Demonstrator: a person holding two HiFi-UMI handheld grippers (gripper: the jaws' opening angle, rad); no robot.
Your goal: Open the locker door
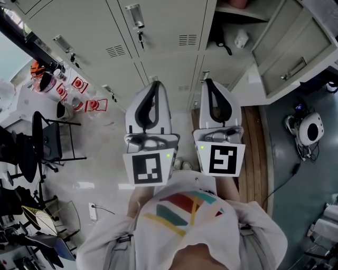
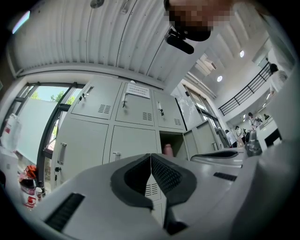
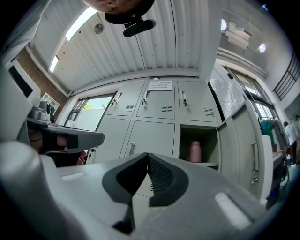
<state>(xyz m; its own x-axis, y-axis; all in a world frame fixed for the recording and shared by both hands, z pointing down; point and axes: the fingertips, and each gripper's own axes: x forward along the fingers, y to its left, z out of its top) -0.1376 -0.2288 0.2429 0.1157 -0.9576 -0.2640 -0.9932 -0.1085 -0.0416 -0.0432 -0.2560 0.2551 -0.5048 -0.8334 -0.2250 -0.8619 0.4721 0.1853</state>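
A bank of grey lockers [image 1: 158,37] stands in front of me, and one locker door [image 1: 288,50] at the right hangs wide open. The open compartment [image 3: 199,145] holds a pink bottle [image 3: 195,151], also seen in the left gripper view as a pink bottle [image 2: 168,150]. The closed doors carry small handles [image 1: 135,16] and vents. My left gripper [image 1: 155,85] and right gripper [image 1: 207,83] are side by side, short of the lockers and touching nothing. In both gripper views the left gripper [image 2: 150,157] and right gripper [image 3: 147,155] have their jaws pressed together with nothing between them.
A black chair [image 1: 47,140] and red-and-white items [image 1: 79,92] stand at the left on the pale floor. A strip of wooden flooring [image 1: 254,153] runs beside the open door. A white device with cables [image 1: 309,129] lies on the dark floor at the right.
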